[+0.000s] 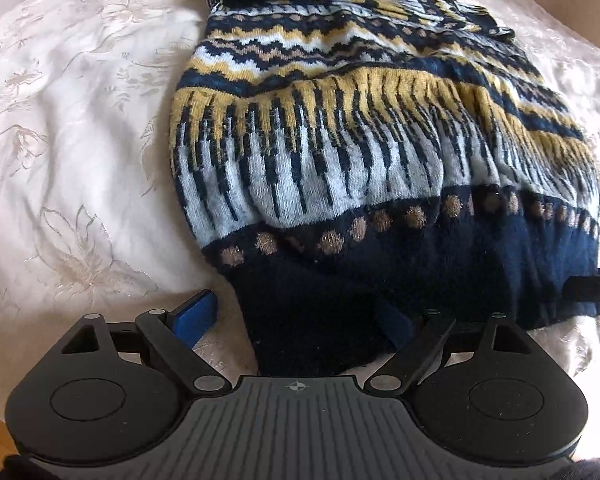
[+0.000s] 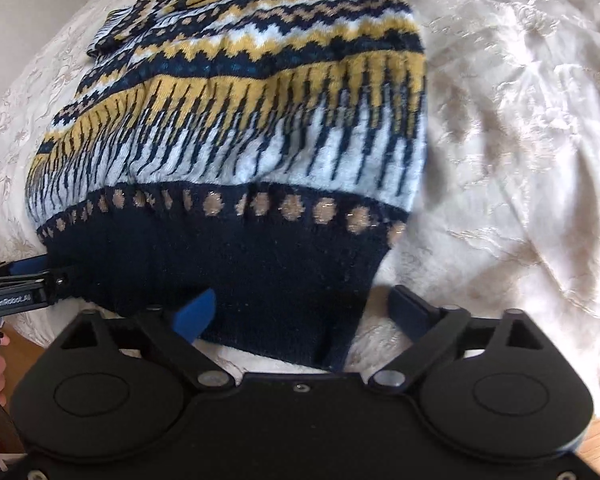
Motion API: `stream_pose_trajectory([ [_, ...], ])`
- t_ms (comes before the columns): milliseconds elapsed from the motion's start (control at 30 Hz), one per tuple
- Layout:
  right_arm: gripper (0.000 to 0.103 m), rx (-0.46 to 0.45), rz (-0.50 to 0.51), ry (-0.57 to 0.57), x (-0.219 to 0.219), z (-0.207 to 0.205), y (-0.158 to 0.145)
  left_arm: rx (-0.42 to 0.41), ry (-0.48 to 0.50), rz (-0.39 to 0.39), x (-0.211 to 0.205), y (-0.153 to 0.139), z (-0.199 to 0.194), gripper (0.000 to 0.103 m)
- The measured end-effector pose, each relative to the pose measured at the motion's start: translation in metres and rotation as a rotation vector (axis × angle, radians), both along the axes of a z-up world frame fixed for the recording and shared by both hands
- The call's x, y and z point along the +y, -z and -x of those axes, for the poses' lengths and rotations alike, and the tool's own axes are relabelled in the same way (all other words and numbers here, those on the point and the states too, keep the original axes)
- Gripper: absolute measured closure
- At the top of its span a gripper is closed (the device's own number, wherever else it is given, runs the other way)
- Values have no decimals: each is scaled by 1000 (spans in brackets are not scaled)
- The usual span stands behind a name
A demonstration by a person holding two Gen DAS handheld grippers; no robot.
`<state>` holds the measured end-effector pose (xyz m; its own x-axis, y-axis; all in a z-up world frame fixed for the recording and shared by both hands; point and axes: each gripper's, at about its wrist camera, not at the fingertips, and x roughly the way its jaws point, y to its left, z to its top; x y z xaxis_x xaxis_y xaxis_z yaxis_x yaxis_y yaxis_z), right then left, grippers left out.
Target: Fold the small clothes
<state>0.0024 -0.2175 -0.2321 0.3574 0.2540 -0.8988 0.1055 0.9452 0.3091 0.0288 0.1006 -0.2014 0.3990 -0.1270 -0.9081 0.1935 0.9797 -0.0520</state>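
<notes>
Presently, one sweater [image 1: 364, 128], lying lengthwise away from me on the bed [image 1: 72, 128], navy hem at the near edge. My left tongs [image 1: 296, 316] and right tongs [image 2: 304, 308], both wide, straddle opposite hem corners.

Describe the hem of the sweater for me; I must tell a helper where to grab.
On the white embroidered bedspread lies one patterned knit sweater. Its hem is the edge nearest both open tools. It is the only plain dark navy band, just below a row of tan dots.
</notes>
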Motion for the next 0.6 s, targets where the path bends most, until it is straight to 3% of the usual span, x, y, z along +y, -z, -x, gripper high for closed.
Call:
stream_pose_trajectory([
  [367, 0, 81, -76, 73, -8, -18, 9, 2, -1, -14, -4, 1, -4, 14],
  [467, 1, 93, -133, 77, -16, -18, 9, -1, -19, 14, 0, -2, -3, 22],
  [500, 5, 93, -152, 83, -19, -16, 7, -3, -25, 31, 2, -4, -2, 31],
  [567, 45, 81, -160, 99, -23, -12, 2, -6, -35, 72, 5, -8, 0, 47],
  [600, 53, 81, -157, 103, -25, -10, 0, -6, -39, 84, 6, -10, 2, 54],
])
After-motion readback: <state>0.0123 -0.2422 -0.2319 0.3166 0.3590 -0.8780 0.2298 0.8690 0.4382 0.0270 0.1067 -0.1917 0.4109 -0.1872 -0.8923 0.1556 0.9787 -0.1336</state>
